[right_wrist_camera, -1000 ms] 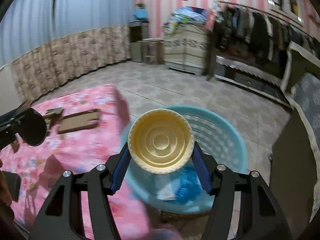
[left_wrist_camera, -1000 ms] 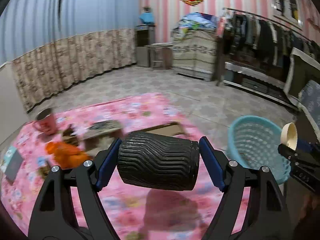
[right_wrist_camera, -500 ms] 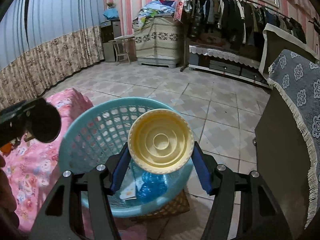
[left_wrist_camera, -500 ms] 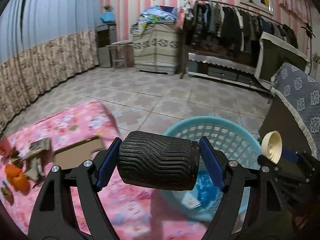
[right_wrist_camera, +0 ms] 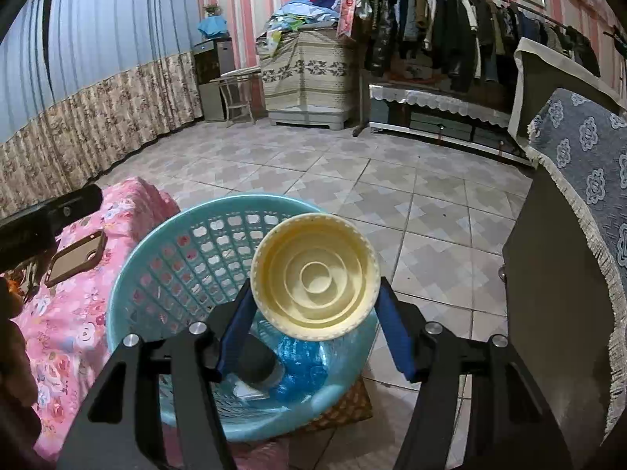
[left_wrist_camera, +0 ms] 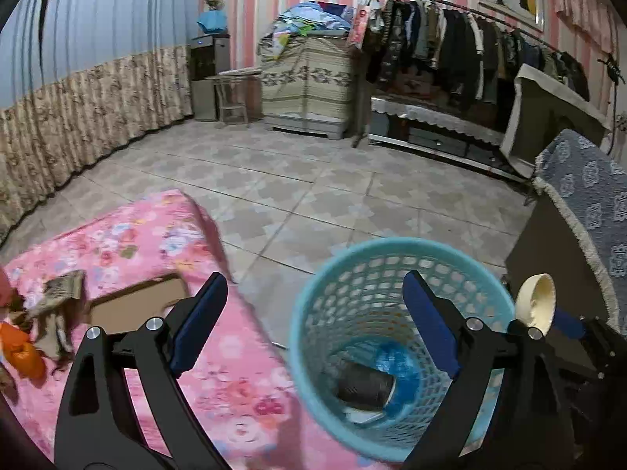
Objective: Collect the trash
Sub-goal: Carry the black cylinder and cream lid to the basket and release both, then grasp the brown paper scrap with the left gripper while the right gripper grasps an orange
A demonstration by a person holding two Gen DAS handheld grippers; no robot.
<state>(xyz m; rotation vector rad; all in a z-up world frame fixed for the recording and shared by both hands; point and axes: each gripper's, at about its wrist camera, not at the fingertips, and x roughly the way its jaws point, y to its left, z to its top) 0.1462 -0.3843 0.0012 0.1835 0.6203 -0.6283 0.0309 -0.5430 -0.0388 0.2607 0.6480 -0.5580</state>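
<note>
Left hand-held gripper is opening, nothing between its jaws; the black ribbed cup lies in the blue basket. Right hand-held gripper pinches the cream lid by its rim above the basket: light, stiff plastic, probably slippery.

The basket stands on the floor just right of the table — a ribbed cup lies in its bottom. On the table, cardboard lies right of crumpled scraps. The right gripper holds a lid above the basket — the left gripper, jaws opening, is over its rim.
</note>
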